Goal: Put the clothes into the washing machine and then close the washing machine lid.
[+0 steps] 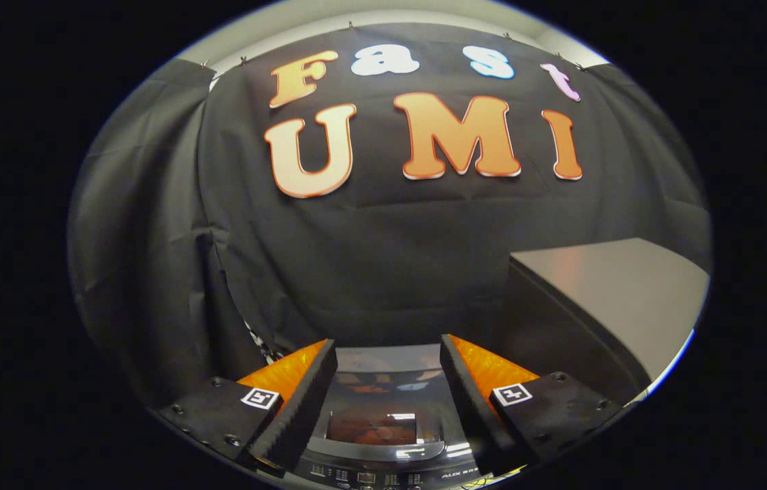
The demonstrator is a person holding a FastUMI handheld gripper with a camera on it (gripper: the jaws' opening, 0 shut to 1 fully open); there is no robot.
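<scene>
below, washing machine [383,422] lid shut flat, control panel nearest, gripper [388,354] jaws apart, empty

The washing machine [383,435] shows only between the two fingers [301,401] of the gripper [388,354], which stand apart with nothing pressed between them; its left and right sides are hidden behind them. The lid [383,391] mirrors the booth, so what lies under it cannot be told. The control panel [369,476] is cut off at the near edge, its markings too small to tell. The grey table [614,292] on the right is cut off.
</scene>
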